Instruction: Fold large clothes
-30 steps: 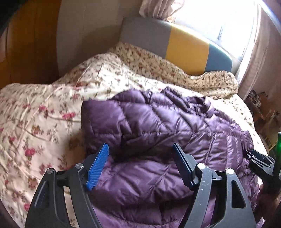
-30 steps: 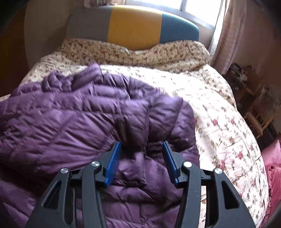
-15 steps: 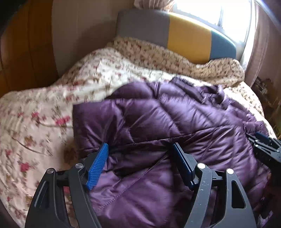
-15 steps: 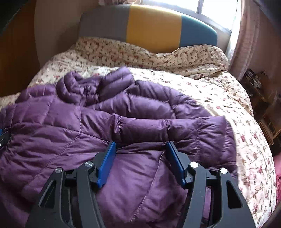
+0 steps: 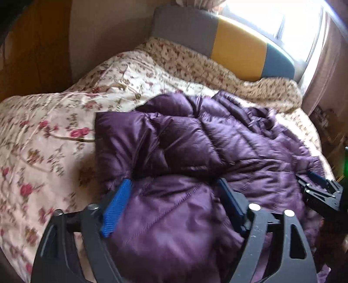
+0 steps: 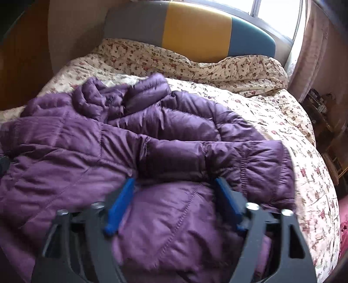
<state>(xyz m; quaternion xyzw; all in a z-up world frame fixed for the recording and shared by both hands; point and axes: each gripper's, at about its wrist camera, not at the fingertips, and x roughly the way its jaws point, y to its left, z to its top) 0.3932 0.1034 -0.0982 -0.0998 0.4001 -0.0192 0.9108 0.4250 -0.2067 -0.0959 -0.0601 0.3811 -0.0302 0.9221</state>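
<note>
The purple puffer jacket (image 5: 206, 152) is lying spread on the floral quilt (image 5: 43, 135), with bare quilt lying left of the left gripper (image 5: 174, 206) and right of the right gripper (image 6: 174, 206). Both jaws are standing wide apart, straddling jacket fabric without pinching it. Only the left view is showing the other gripper, at its right edge.

A floral quilt (image 6: 250, 104) covers the bed; a grey, yellow and blue headboard (image 6: 195, 28) stands under the window (image 6: 276, 15).

No readable text, labels, brands or numbers anywhere in either view.
</note>
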